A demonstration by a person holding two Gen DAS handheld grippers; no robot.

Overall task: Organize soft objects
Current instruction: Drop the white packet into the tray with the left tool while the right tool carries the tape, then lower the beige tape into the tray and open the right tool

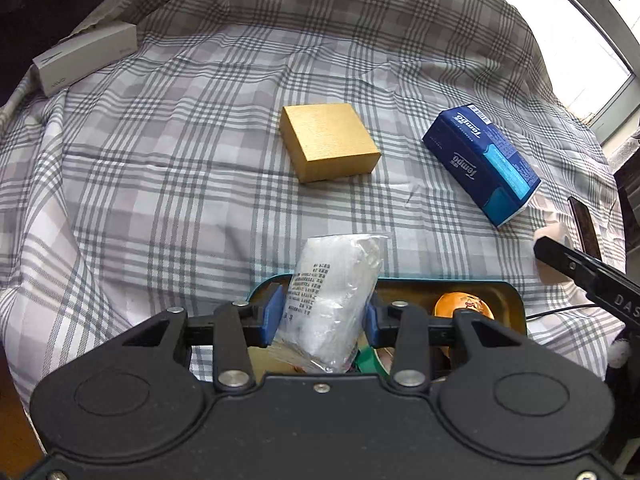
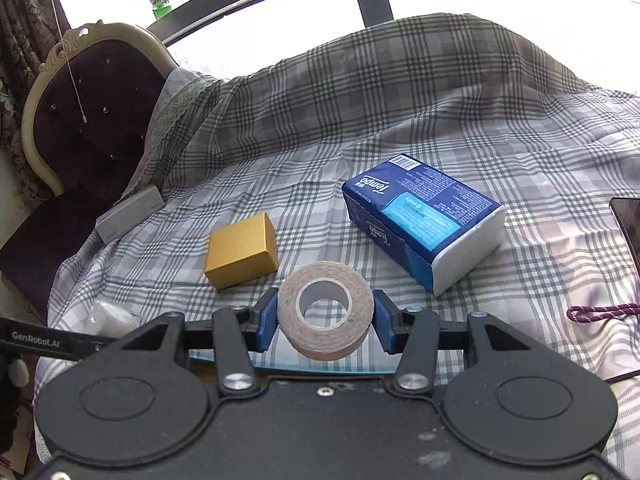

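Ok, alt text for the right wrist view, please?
The right gripper holds a tan tape roll above a plaid sheet. Beyond lie a gold box and a blue tissue pack.

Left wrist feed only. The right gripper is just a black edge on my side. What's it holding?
Observer: A roll of beige tape, clamped between the right gripper's fingers.
Operator: Which way does the hole face?
Observer: Toward the camera, tilted up; the plaid cloth shows through it.
Operator: Anything else I'm missing?
Observer: A purple cord lies on the cloth at the right edge.
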